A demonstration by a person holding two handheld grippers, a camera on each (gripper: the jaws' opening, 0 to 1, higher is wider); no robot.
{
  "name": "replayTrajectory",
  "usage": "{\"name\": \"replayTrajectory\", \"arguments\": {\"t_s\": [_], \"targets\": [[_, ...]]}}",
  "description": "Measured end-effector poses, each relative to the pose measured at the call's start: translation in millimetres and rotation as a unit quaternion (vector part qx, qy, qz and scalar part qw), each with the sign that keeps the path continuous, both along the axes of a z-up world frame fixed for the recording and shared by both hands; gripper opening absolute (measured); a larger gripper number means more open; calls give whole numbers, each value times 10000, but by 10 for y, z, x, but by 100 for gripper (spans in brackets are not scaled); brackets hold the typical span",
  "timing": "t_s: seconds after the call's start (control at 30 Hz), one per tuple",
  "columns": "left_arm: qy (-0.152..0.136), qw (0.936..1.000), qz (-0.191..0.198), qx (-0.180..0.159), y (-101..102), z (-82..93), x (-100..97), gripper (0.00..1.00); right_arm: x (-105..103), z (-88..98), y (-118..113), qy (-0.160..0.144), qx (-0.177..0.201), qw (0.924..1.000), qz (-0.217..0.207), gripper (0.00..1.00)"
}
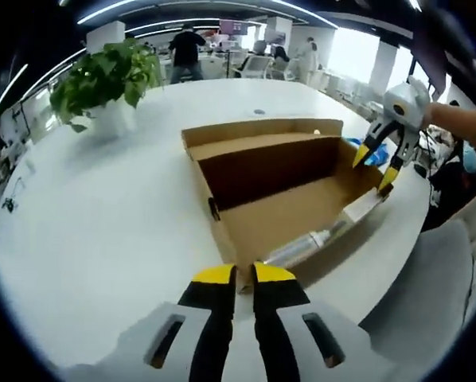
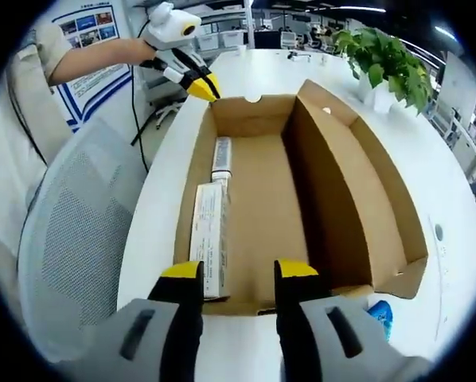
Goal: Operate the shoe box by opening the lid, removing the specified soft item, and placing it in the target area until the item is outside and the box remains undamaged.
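box: the shoe box lies open on the white table, lid folded back beside the plant
item: a tube and a flat carton lie end to end along one side wall, long axes down the box's length
right claw: jaws apart, empty, at the end wall just short of the carton; nearer arm, I judge
left claw: jaws a little apart, empty, at the opposite end, by the tube

Potted plant on white table (grey mesh chair alongside)
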State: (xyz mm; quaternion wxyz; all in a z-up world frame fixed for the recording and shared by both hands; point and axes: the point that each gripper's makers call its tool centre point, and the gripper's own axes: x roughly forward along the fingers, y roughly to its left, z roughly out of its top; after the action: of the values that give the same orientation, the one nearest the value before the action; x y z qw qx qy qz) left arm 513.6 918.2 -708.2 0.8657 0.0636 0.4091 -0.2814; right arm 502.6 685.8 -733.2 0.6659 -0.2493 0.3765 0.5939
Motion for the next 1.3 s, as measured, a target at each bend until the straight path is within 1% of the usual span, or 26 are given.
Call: {"name": "replayTrajectory", "arguments": {"t_s": [0.13,0.3,0.4,0.57,0.73,0.97,1.03,1.07,1.13,1.3], "targets": [[76,9996,190,-210,7,-12,-4,3,-15,-55,79,183,50,9998,15,31],[101,9993,239,-273,3,-16,-3,3,-49,-92,189,455,180,9988,7,31],[118,9992,265,-292,3,-20,2,3,-58,-96,230,533,236,9983,24,31],[132,9991,285,-280,-1,-35,4,4,-45,-82,224,500,234,9985,52,32],[147,9992,276,-242,-6,-46,6,4,-32,-77,173,446,149,9988,93,31],[152,9992,278,-241,-5,-47,6,4,-114,-73,150,611,166,9978,178,32],[159,9992,276,-241,-6,-47,6,4,-118,-104,136,561,85,9981,238,32],[162,9992,273,-237,-7,-49,6,4,-115,-94,145,573,120,9980,224,32],[160,9992,272,-230,-8,-48,5,4,-85,-92,140,464,100,9985,261,33],[159,9992,287,-224,-10,-44,2,4,-1,-74,95,320,41,9993,188,33]]}}
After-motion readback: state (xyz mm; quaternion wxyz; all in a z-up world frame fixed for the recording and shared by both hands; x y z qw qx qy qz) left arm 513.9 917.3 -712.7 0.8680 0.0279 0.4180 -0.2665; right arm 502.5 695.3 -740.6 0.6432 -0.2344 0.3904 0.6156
